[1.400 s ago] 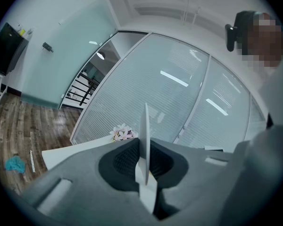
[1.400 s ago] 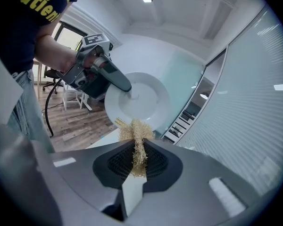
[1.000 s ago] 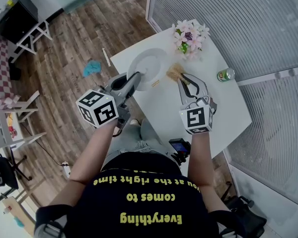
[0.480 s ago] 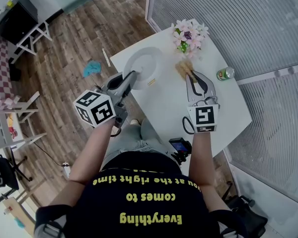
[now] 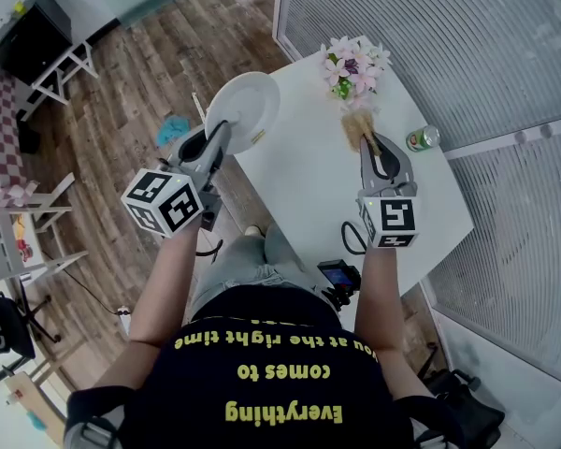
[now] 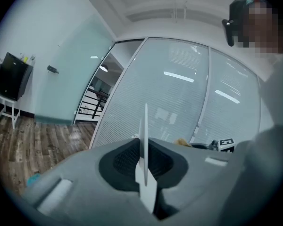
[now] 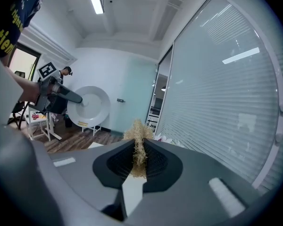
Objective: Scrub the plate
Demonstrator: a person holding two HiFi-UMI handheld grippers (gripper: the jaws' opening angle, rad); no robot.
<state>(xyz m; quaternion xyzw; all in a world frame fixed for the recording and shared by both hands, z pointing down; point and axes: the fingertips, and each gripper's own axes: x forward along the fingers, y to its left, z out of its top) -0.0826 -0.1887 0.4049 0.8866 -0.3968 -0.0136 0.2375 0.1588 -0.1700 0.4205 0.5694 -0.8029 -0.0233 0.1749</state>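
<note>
Item count, as seen from the head view:
- plate [image 5: 246, 110]: 1, white.
- scouring pad [image 5: 358, 127]: 1, straw-coloured.
- Tools: 2, namely left tool [image 5: 221, 137] and right tool [image 5: 368, 143] (one per hand).
- flower bunch [image 5: 355, 66]: 1, pink and white.
- drink can [image 5: 423, 139]: 1, green.
- desk [image 5: 327, 195]: 1, white.
- cloth [image 5: 173, 129]: 1, teal, lying on the wooden floor [image 5: 122, 101].

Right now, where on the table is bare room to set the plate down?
The middle of the table is bare, from its left edge across to the right gripper, and down to the near edge. Crowded: the far corner with the flowers, the scrubber in the right gripper just below them, and the can at the right edge.
</note>
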